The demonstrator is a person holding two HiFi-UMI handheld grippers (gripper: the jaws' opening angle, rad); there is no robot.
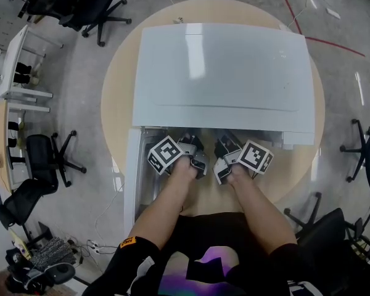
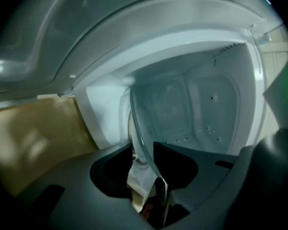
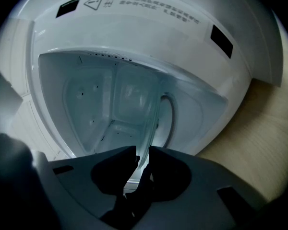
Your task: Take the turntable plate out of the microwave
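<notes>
Right gripper view: right tool [image 3: 138, 153] clamps the near-level turntable plate [image 3: 151, 122]; left tool [image 2: 143, 150] gapes round its rim.

Head view bright with even overhead light; white glare streaks on the microwave [image 1: 222, 66] top, soft shadows on the floor [image 1: 80, 103], edges bowed by fisheye. Both gripper views dim, black vignette in the corners, strong barrel distortion; cavity glows pale blue-white, near foreground dark and soft. Left gripper view hazier, smeared upper left.
</notes>
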